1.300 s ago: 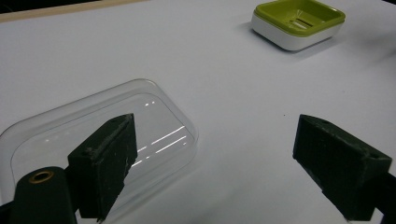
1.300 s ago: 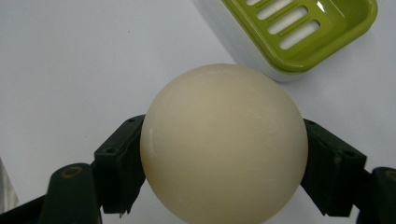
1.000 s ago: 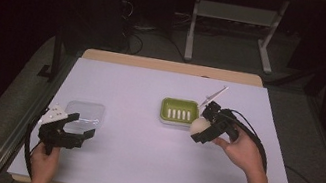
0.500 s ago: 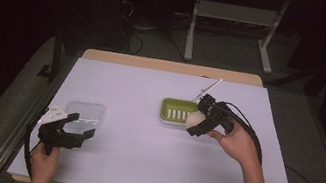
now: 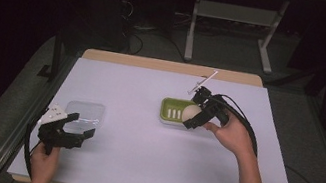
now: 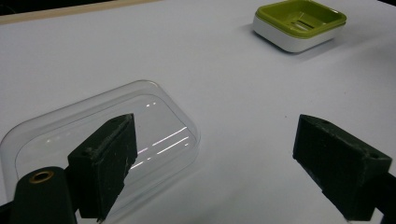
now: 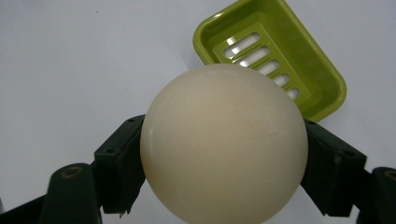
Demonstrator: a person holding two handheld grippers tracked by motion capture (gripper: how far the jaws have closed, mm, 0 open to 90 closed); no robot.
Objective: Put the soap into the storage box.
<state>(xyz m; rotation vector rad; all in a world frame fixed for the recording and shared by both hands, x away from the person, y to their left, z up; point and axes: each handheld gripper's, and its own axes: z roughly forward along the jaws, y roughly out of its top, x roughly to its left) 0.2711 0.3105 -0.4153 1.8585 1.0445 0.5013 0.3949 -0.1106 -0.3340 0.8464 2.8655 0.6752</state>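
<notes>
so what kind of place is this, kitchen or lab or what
Probably a lab or workshop set up for recording, not a kitchen: a table under a plain white sheet, bare metal stand legs with loose cables on the floor behind, and dark surroundings.

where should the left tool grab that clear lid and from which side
Take the clear lid by its raised rim on the edge nearest the left tool, coming in low from the person's side. It lies flat and shallow on the table, so only the thin wall fits between the open jaws.
</notes>
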